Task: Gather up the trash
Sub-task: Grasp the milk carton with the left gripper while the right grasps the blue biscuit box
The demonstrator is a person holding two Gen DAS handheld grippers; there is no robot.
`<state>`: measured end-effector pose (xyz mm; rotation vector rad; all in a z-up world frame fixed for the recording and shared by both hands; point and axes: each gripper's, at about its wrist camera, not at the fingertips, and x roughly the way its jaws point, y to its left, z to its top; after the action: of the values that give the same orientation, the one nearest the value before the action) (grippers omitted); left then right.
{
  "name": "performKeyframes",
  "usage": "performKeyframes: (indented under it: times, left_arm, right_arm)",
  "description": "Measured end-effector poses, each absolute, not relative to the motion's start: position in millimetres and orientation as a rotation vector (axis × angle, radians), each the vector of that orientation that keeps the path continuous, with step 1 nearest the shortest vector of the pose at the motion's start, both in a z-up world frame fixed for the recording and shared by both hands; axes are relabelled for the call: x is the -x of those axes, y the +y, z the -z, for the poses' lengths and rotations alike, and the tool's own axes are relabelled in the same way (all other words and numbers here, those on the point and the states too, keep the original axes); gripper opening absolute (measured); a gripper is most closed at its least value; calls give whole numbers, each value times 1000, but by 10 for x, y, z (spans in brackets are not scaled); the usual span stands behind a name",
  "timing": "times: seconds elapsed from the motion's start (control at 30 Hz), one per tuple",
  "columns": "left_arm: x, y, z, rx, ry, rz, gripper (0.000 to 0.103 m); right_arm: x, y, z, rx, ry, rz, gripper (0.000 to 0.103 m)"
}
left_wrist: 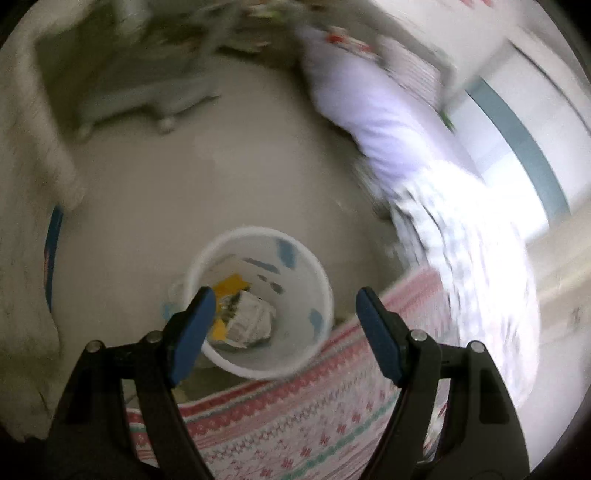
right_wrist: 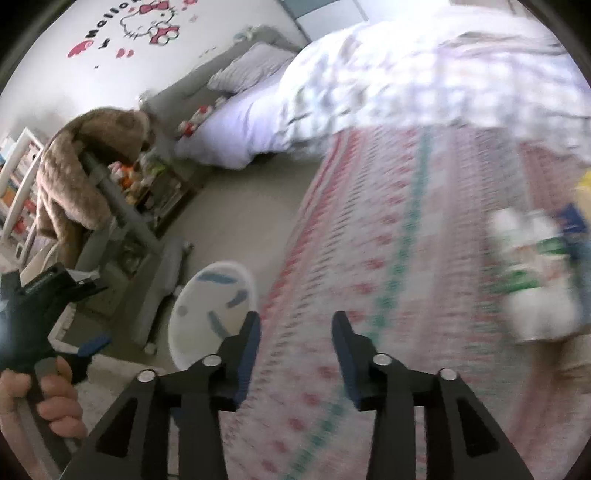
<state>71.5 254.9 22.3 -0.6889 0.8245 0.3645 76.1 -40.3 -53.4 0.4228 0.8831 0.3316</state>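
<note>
- White plastic waste bin (left_wrist: pixel 258 302) with blue marks on its wall stands on the pale floor (left_wrist: pixel 207 177), just beside the edge of a bed
- Inside the bin lie a crumpled ball of printed paper (left_wrist: pixel 249 317) and yellow scraps (left_wrist: pixel 231 286), the paper resting against the yellow pieces
- The left gripper (left_wrist: pixel 286 302) hangs above the bin, angled down into it; its blue-padded jaws stand wide apart with nothing between them
- A knitted blanket (left_wrist: pixel 295 417) in red, white and green bands covers the near edge of the bed, touching the bin's rim on the side nearest the bed
- The right gripper (right_wrist: pixel 295 325) points along that blanket; its jaws are parted about halfway and empty
- In the right wrist view a hand (right_wrist: pixel 40 402) at the lower left grips the handle of the left gripper, near the bin
- On the blanket at the far right lies a blurred white and green package (right_wrist: pixel 535 280); what it is cannot be told
- A white and grey checked duvet (right_wrist: pixel 424 66) lies further up the bed, with a striped pillow (right_wrist: pixel 251 66) at the head
- A large brown plush toy (right_wrist: pixel 88 162) slumps over a grey frame beside the bed
- A pink cartoon cat decal (right_wrist: pixel 151 22) marks the white wall
</note>
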Motion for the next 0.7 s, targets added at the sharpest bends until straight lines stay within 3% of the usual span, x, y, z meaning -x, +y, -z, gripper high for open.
performKeyframes:
  times: [0.23, 0.3, 0.33, 0.5, 0.6, 0.7]
  left_arm:
    - [-827, 1412, -400, 363, 855, -47, 78]
    - [-812, 1149, -417, 304, 859, 23, 78]
    - [-799, 1013, -428, 262, 861, 45, 78]
    - [-681, 182, -416, 26, 877, 225, 78]
    - [-596, -267, -321, -72, 905, 335, 79]
    - [-569, -683, -217, -143, 930, 432, 79]
  right_arm:
    - [-339, -1946, 35, -498, 823, -101, 53]
    - [-213, -2418, -60, -490, 800, -19, 70]
    - [-159, -2651, -72, -472, 799, 30, 72]
    - [74, -3621, 422, -508, 884, 248, 74]
    - [111, -3960, 825, -606, 1047, 318, 74]
    - [120, -4035, 812, -622, 1026, 286, 74]
